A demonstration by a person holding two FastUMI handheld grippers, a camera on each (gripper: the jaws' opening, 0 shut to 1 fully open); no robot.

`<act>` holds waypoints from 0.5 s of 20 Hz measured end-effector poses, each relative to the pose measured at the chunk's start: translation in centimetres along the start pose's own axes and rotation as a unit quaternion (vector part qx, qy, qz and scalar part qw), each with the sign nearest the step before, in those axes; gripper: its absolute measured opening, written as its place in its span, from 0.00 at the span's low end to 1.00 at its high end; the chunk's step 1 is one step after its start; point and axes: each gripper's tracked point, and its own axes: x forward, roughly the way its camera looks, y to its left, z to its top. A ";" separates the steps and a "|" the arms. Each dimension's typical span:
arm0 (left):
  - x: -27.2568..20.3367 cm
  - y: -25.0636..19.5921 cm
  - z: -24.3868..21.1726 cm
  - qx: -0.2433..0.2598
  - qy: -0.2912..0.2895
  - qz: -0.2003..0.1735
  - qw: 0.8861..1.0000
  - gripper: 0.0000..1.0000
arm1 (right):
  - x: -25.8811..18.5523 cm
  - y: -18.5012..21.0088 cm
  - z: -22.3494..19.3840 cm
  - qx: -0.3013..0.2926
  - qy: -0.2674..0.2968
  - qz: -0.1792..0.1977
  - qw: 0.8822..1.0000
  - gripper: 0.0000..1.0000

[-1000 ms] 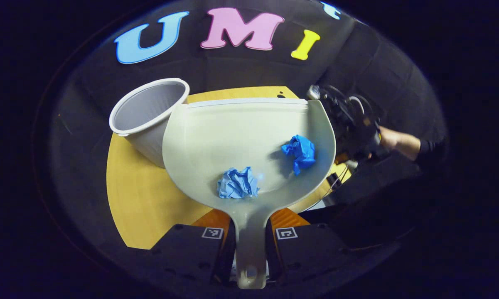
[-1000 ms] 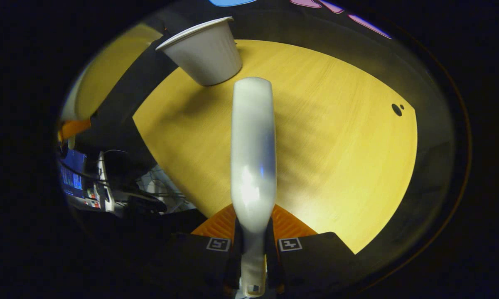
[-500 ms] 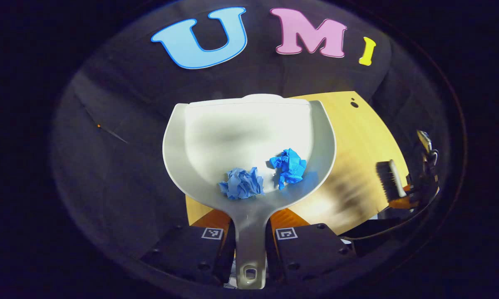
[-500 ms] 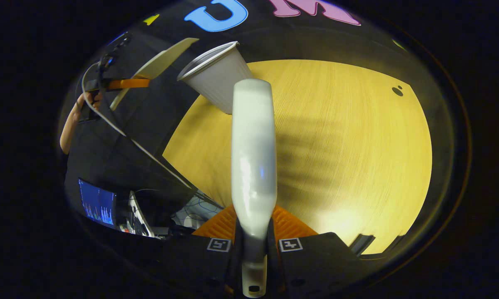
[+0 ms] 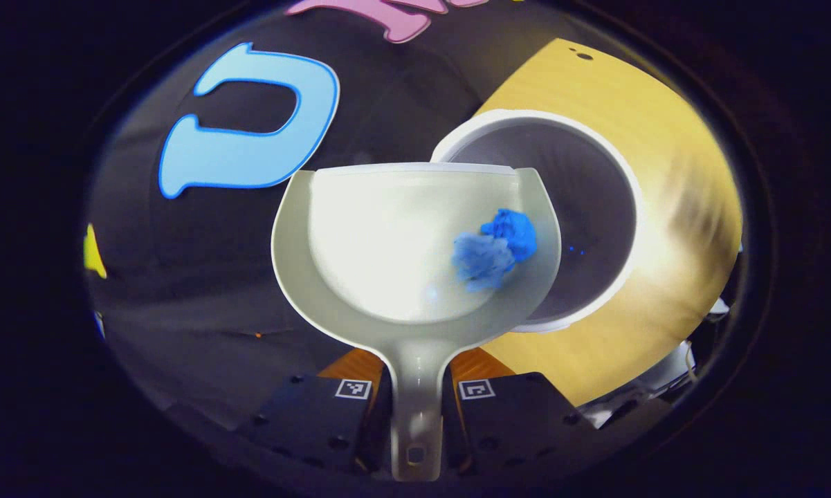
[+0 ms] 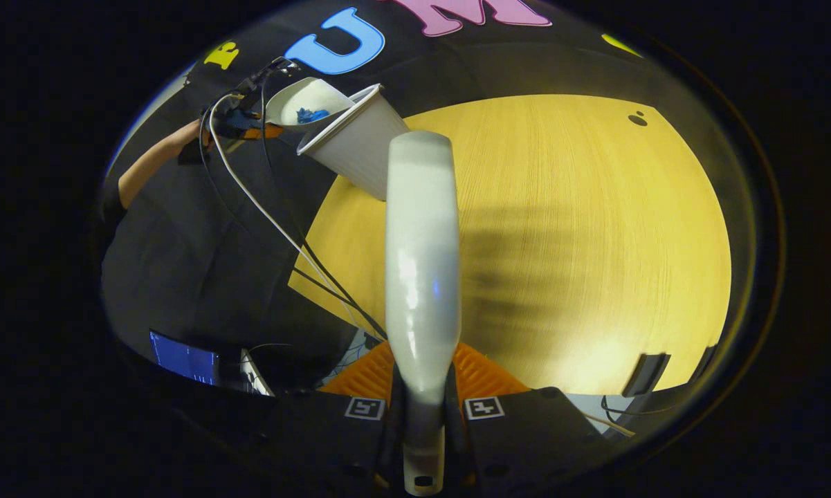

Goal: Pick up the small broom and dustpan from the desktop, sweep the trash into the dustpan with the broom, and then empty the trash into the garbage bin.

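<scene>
In the left gripper view, the left tool (image 5: 415, 394) is a pair of dark, blocky bodies with small screw holes, each topped by a square black-and-white marker; ribbed orange plates sit behind them. The right tool (image 6: 423, 408) is built alike. Farther off, a dark-sleeved arm (image 6: 149, 162) trails white and black cables (image 6: 263, 207).

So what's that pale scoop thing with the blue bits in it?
It is the dustpan, pale glossy plastic by its look, with a wide flat-edged pan, raised curved sides and a slim handle. The left tool grips that handle. Two crumpled blue paper balls lie against its right wall. It hangs tilted over the open garbage bin.
</scene>
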 end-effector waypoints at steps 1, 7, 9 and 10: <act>-0.4 -1.5 1.3 0.014 0.010 0.002 1.000 0.29 | 0.2 -0.2 0.0 0.004 -0.006 -0.005 1.000 0.28; 0.2 -8.0 1.5 0.101 0.016 0.046 0.994 0.29 | 1.0 -1.9 -0.2 0.046 -0.016 -0.015 0.999 0.28; 0.4 -9.7 0.9 0.072 0.007 0.032 0.997 0.29 | 1.0 -2.2 0.4 0.056 -0.039 -0.020 0.998 0.28; 0.3 -9.3 1.2 0.054 -0.006 0.033 0.998 0.29 | 0.9 -2.6 1.0 0.060 -0.051 -0.025 0.997 0.28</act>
